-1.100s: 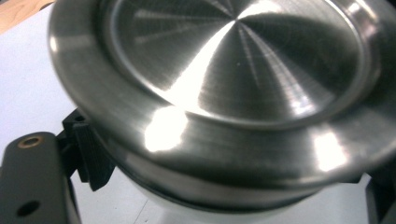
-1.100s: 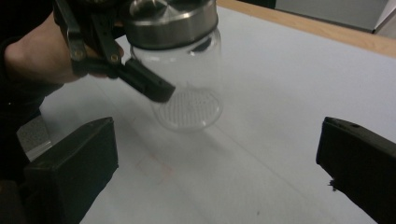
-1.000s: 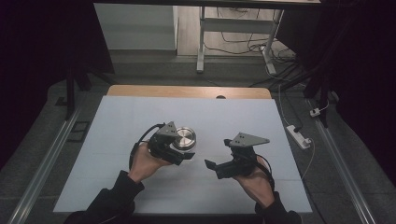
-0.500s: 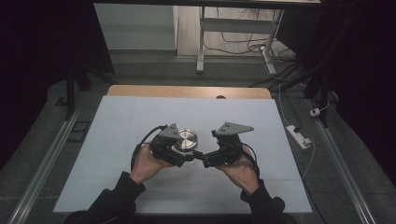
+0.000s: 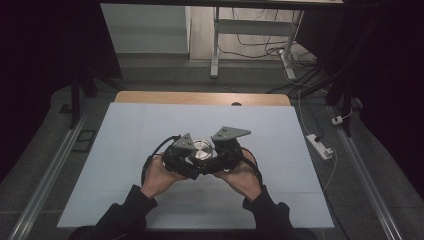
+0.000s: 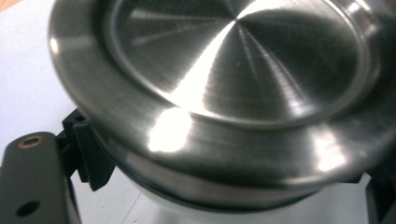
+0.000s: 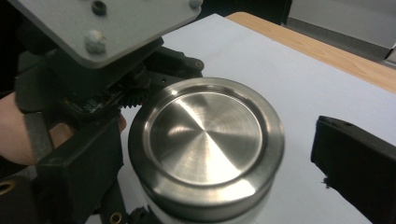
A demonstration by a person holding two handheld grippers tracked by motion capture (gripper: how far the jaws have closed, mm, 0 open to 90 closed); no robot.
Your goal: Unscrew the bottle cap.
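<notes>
Pale desk (image 5: pixel 125 135) under dim light. Left tool (image 5: pixel 192 162) clamps the steel-lidded jar (image 5: pixel 202 150) low on its body. Right tool (image 5: pixel 212 159) has moved in beside it, jaws just narrowing around the lid, one visibly apart. Likely about to unscrew it.

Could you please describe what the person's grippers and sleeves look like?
Both grippers, left and right, are black with two blocky black jaws, a grey three-cornered plate on top and a trailing black cable. The person wears dark long sleeves.
</notes>
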